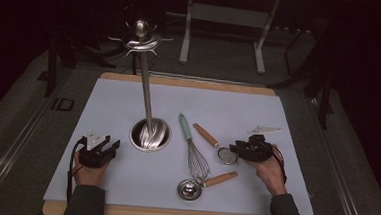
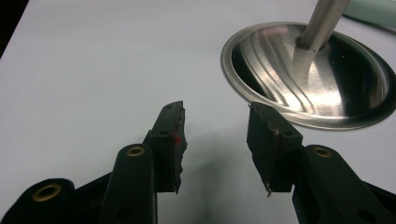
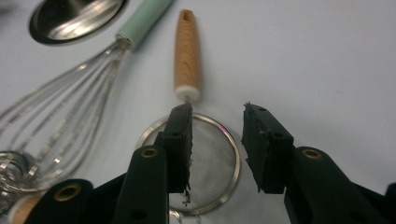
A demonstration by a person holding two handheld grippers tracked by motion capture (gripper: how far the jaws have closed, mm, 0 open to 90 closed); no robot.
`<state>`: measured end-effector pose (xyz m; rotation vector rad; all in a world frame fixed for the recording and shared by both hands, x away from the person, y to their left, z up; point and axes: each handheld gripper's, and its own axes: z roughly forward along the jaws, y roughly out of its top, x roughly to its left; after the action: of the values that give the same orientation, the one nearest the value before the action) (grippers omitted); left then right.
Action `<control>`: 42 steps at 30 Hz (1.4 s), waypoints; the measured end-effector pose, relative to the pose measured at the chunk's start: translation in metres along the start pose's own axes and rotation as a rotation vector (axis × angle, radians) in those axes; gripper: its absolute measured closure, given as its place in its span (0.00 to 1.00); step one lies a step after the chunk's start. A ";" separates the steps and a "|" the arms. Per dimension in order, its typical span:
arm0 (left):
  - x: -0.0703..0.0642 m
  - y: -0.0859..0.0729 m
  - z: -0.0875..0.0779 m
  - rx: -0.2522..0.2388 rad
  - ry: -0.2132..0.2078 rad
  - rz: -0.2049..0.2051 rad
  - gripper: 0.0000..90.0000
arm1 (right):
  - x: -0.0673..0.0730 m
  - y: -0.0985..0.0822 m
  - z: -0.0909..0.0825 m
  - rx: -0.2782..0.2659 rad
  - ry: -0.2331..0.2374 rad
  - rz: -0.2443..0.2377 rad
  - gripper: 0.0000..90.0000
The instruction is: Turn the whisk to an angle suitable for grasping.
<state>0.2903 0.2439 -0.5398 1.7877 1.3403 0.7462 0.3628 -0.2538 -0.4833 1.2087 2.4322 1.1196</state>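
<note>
Wood-handled and small, the mesh strainer (image 3: 205, 163) lies flat on the white worktop (image 1: 118, 108), its handle pointing away from the right claw (image 3: 217, 147) in the right gripper view. That claw hovers just over the strainer's round rim, jaws partly apart, one over the mesh and the other past the rim, nothing pinched between them. Beside the strainer lie a whisk (image 1: 195, 150) with a mint-green handle and a steel ladle (image 1: 193, 188) with a wooden handle. Well apart, on the other side of the worktop, the left claw (image 2: 215, 140) rests low with its jaws wide and empty, just beside the steel base of the utensil stand (image 1: 150, 134).
</note>
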 end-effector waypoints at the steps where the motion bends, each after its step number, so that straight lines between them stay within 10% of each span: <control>1: 0.000 0.000 0.000 0.000 0.000 0.000 0.63 | 0.000 0.002 0.001 0.001 0.011 0.002 0.69; 15: 0.000 0.000 0.000 -0.003 0.001 -0.009 0.63 | 0.015 0.026 0.027 0.086 0.032 -0.082 0.73; 42: 0.001 0.000 0.000 -0.005 0.003 -0.017 0.63 | 0.057 0.077 0.089 0.156 0.103 -0.076 0.85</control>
<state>0.2908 0.2450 -0.5400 1.7697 1.3530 0.7421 0.4145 -0.1344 -0.4825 1.1156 2.6626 1.0117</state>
